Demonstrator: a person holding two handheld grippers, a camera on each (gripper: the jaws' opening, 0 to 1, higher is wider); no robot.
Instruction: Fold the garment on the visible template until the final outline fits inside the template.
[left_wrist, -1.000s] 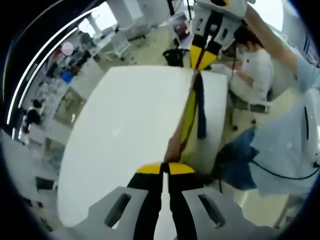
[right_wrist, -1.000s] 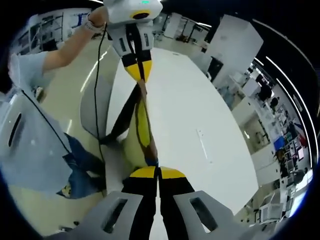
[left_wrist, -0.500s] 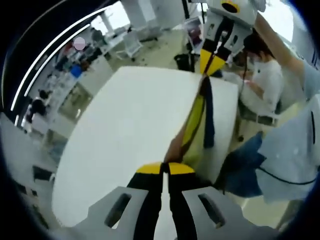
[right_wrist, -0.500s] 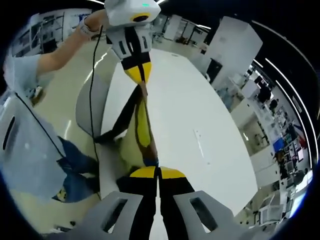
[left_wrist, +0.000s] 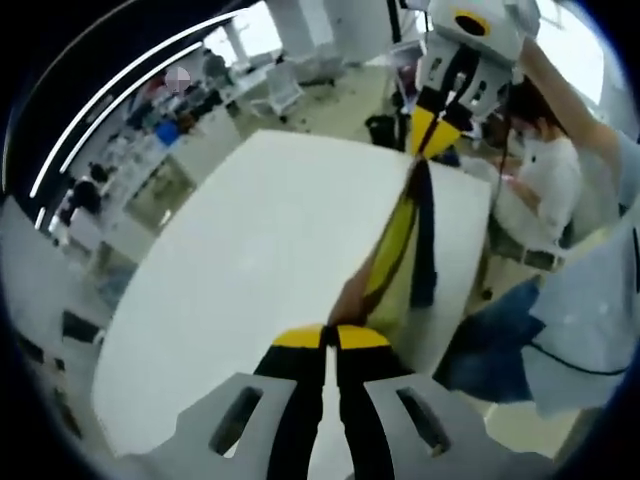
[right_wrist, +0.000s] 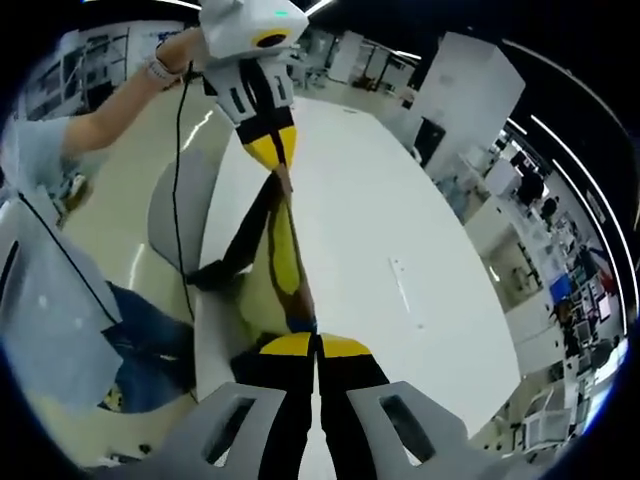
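At six o'clock in the left gripper view, my left tongs (left_wrist: 331, 338) are pinched tight on the garment (left_wrist: 392, 245), soft yellow and dark cloth stretched taut above the smooth white surface (left_wrist: 250, 270). Toward one o'clock, my right tongs (left_wrist: 430, 140) clamp its far end, a dark strip dangling limp.

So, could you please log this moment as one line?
left tool: shut on garment | right tool: shut on garment | garment: stretched above table

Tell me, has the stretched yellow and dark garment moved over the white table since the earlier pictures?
Cannot tell: the yellow and dark garment hangs stretched between both grippers above the white table as before; both cameras shifted.
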